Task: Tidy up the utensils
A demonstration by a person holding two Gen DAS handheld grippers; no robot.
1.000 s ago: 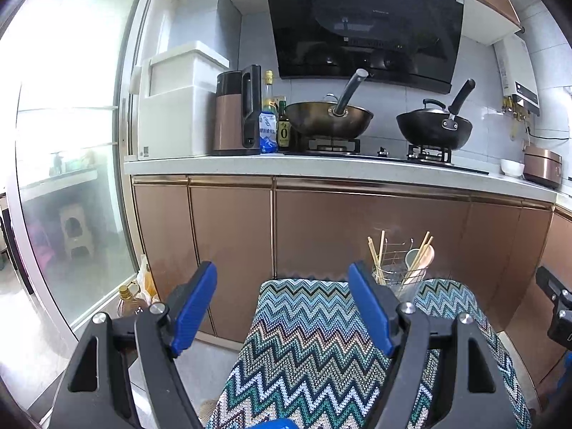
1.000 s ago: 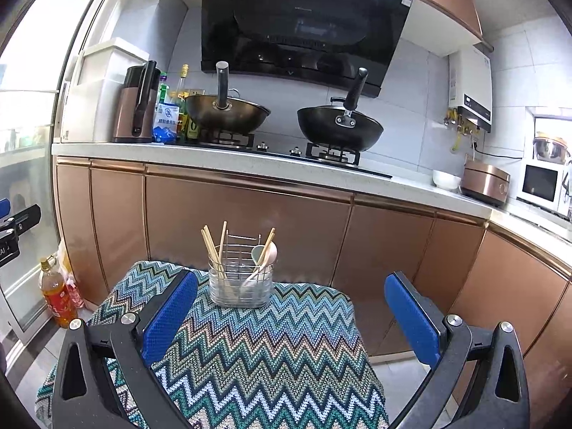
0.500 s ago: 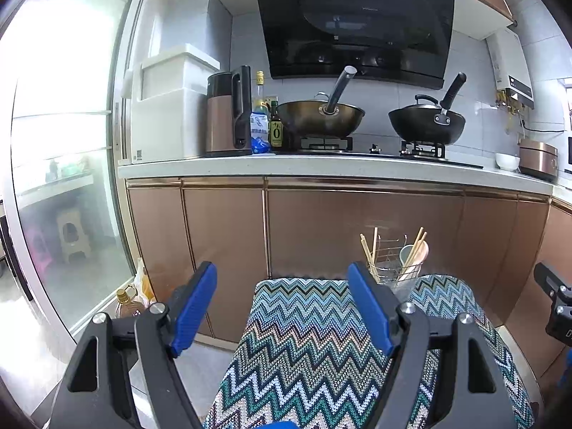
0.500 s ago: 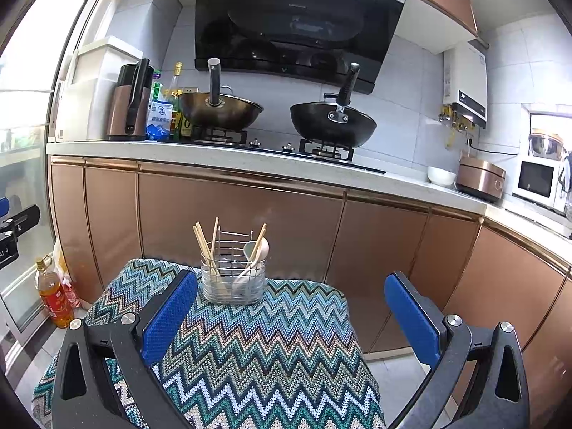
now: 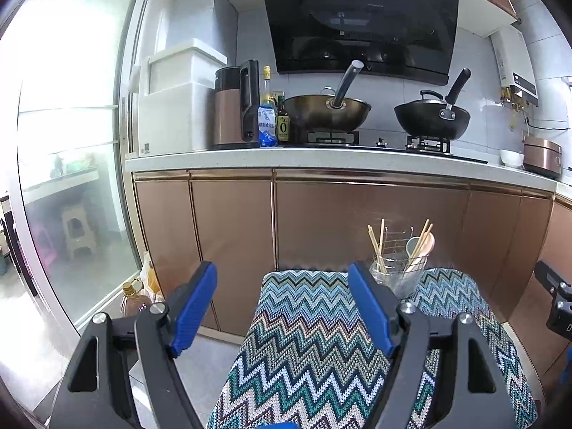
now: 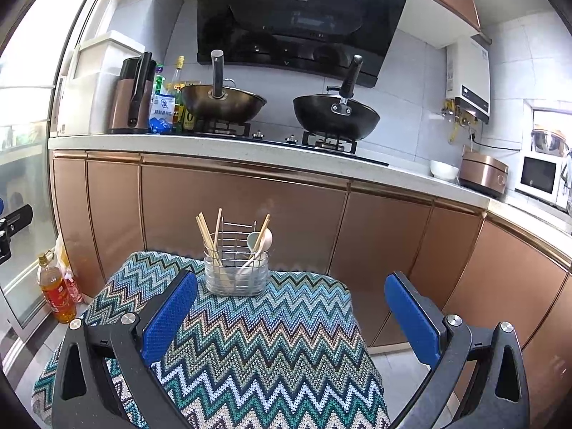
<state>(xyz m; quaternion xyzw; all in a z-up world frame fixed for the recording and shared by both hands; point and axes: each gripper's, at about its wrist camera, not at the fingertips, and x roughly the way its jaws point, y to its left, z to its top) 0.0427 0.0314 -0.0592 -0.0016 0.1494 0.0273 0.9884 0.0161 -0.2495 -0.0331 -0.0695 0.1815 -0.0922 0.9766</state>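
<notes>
A: Left tongs: blue-padded jaws spread wide, nothing between them. Right tongs: same, wide apart and empty. Both hover above the zigzag-knit, teal-and-white covered surface, touching nothing.

B: Task item?

A: Clear-walled utensil holder with a wire rack insert, upright at the far edge of the surface. Wooden chopsticks lean in its left side; a pale ceramic spoon and a pale wooden spoon sit on the right with another chopstick pair. Nothing loose is visible on the cloth.

B: Step in hand, as you judge it?

A: Either an approach to the holder or the job is near done; cannot tell which. If a utensil is to be pulled, I'd close on one handle high above the rim and lift straight up, while the other tongs steady the holder wall so it doesn't tip on the soft knit.

B: View differences?

A: The right wrist view shows the holder whole and centred, plus an amber oil bottle on the floor at left. In the left wrist view, the holder is partly hidden behind the right-hand jaw. Only that view shows the glass door and a stool beyond it.
</notes>
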